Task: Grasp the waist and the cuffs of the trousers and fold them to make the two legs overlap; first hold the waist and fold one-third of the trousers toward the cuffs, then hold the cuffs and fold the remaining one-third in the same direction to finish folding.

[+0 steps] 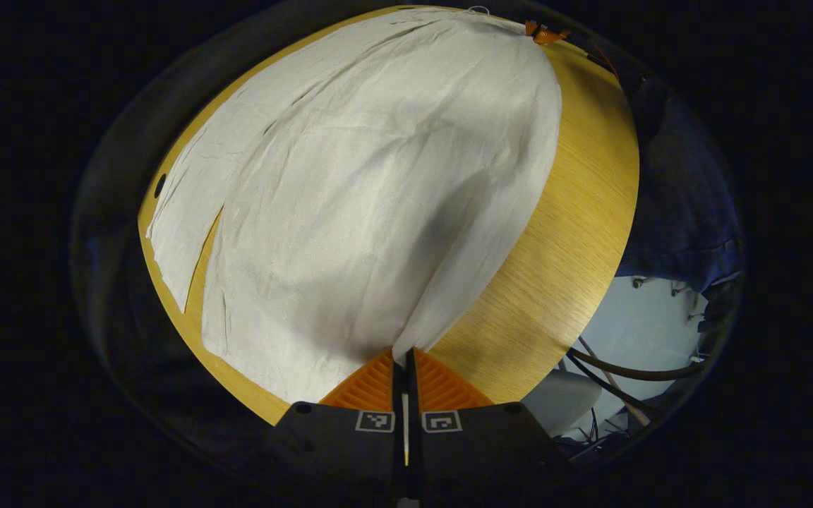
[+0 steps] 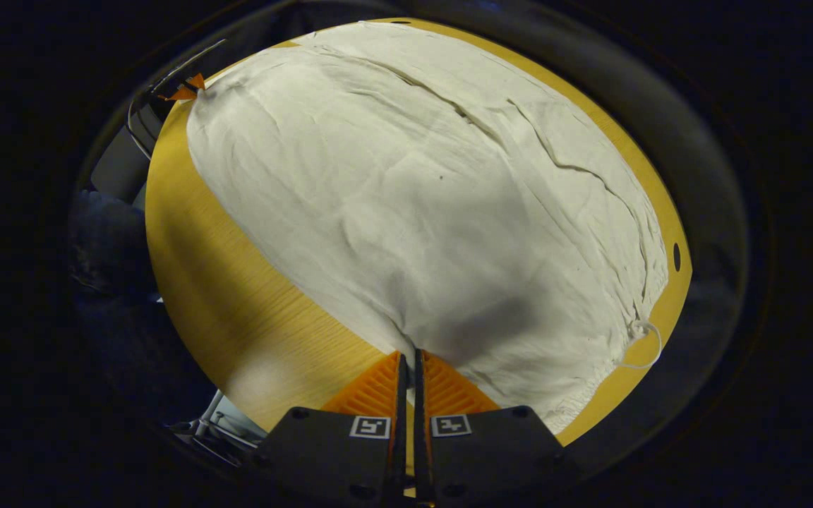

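White trousers [image 1: 378,183] lie spread flat on a round wooden table [image 1: 576,212]. In the left gripper view the two legs end at the lower left with a narrow gap between them. My left gripper [image 1: 405,353] is shut on the near corner of the cuff end. Far off at the top, my right gripper [image 1: 546,33] pinches the opposite end. In the right gripper view, the trousers [image 2: 435,183] show their gathered waist and a loose drawstring [image 2: 643,346] at the lower right. My right gripper [image 2: 410,356] is shut on the waist's near corner. The left gripper [image 2: 186,88] shows small at the upper left.
A strip of bare table [image 2: 237,296] runs along the near side of the cloth. A small cable hole [image 2: 676,256] sits near the table's far rim. A person in dark blue clothing [image 1: 689,204] stands by the table, with cables [image 1: 632,367] on the pale floor below.
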`<state>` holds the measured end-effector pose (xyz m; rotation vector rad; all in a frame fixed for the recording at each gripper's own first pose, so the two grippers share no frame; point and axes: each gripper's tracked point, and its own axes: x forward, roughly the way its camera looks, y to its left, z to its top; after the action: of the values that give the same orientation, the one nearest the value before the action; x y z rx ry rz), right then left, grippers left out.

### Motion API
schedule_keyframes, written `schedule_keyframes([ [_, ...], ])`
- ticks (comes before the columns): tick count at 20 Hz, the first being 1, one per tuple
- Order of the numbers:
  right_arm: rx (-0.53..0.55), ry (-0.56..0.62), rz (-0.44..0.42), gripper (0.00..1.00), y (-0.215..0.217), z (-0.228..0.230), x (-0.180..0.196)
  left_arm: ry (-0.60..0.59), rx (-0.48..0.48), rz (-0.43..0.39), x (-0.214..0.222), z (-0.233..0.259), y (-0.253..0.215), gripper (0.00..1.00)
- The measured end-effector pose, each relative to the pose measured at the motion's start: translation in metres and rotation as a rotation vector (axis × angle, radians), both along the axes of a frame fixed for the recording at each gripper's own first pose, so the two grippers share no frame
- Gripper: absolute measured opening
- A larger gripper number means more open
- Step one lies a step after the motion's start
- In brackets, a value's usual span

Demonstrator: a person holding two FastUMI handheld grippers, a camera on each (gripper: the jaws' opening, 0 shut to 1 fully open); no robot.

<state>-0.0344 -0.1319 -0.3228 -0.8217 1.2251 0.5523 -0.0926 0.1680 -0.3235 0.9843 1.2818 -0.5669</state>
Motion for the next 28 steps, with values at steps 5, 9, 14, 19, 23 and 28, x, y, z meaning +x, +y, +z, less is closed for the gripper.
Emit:
schedule_keyframes([
  [5,-0.026,-0.107,-0.034,0.07,-0.002,0.009,0.006,-0.024,0.026,0.030,0.011,0.005,0.003,0.00],
  [9,-0.021,-0.295,-0.167,0.03,-0.003,0.044,0.029,-0.198,-0.055,0.132,0.050,0.043,-0.011,0.00],
  [14,0.097,-0.522,-0.364,0.03,0.008,0.098,0.075,-0.474,-0.169,0.268,0.134,0.114,-0.025,0.00],
  [19,0.133,-0.712,-0.462,0.02,0.022,0.153,0.136,-0.695,-0.198,0.305,0.239,0.161,-0.051,0.00],
  [23,0.175,-0.833,-0.521,0.02,0.041,0.192,0.188,-0.803,-0.301,0.371,0.296,0.191,-0.043,0.00],
  [28,0.222,-0.845,-0.537,0.02,0.049,0.171,0.263,-0.824,-0.362,0.434,0.390,0.190,-0.055,0.00],
])
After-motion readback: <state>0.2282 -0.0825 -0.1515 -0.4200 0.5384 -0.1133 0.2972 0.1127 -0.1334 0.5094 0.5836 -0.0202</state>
